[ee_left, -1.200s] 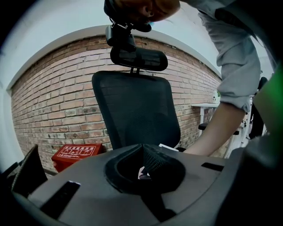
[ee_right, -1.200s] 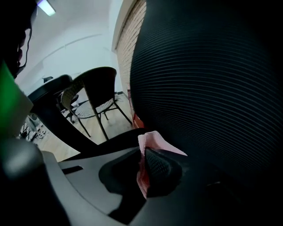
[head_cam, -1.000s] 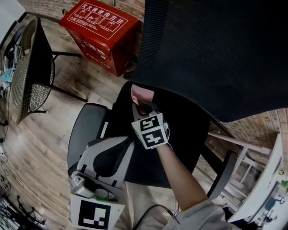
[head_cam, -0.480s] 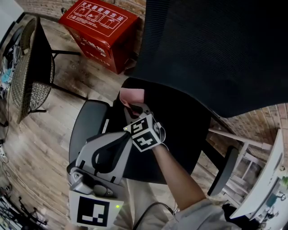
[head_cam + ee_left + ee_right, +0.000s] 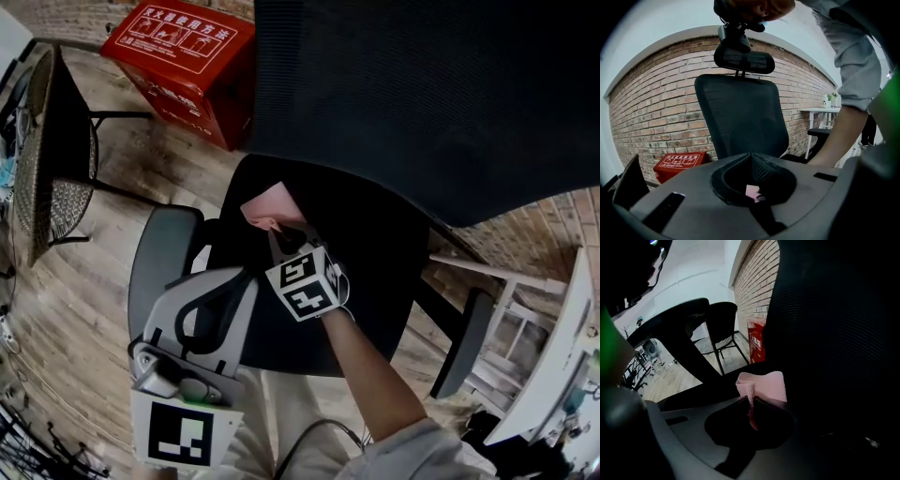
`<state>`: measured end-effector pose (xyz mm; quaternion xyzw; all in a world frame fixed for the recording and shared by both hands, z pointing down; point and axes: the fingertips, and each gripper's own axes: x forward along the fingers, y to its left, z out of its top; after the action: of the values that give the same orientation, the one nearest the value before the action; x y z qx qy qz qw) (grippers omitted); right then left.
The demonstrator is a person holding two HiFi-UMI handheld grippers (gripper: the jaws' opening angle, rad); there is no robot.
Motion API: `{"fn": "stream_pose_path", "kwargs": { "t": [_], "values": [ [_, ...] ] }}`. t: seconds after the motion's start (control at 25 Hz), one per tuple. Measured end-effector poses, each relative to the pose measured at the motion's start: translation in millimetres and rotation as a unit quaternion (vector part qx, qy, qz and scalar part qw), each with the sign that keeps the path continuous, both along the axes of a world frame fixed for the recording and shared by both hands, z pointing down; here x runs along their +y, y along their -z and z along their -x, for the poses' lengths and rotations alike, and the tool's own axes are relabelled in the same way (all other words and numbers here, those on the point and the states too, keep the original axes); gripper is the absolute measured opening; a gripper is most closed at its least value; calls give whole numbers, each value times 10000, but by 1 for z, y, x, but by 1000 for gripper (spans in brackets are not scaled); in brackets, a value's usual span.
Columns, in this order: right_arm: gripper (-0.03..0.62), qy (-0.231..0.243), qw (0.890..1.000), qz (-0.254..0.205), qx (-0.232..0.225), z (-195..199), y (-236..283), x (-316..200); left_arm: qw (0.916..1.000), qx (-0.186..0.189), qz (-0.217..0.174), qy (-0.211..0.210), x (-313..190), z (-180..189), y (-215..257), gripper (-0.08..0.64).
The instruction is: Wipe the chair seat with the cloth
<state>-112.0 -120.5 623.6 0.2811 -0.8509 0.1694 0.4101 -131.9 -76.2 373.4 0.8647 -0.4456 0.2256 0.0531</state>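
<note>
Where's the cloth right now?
In the head view the pink cloth is pinched in the right gripper, on the chair seat left of centre, close to the backrest.

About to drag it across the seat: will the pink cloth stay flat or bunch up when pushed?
Probably floppy: the pink cloth creases and stands up where the right gripper pinches it. It looks thin and light, so pushing may bunch or fold it rather than slide it flat on the chair seat. Trailing it behind the jaws likely keeps it flatter.
</note>
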Motion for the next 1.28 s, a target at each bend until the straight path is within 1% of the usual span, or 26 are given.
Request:
{"fn": "stream_pose_path", "kwargs": {
  "t": [0.24,0.44,0.72,0.84,1.08,1.28],
  "values": [
    [55,-512,9985,2,176,-51,-8,7,9997,-12,-24,-247,1,-23,-3,18],
    [55,-654,9970,-21,410,-93,-12,17,9990,-9,15,-437,5,-47,-7,18],
    [55,-1367,9881,-127,689,-164,-14,24,9969,-19,57,-790,12,-81,-13,18],
    [55,-1808,9803,-107,782,-200,-14,29,9959,-22,56,-904,13,-94,-13,18],
    [55,-2646,9596,-129,949,-270,-9,36,9944,-29,50,-1056,12,-115,-10,18],
    [55,-3211,9407,-151,1082,-312,-3,44,9933,-33,30,-1158,12,-124,-9,18]
  ]
}}
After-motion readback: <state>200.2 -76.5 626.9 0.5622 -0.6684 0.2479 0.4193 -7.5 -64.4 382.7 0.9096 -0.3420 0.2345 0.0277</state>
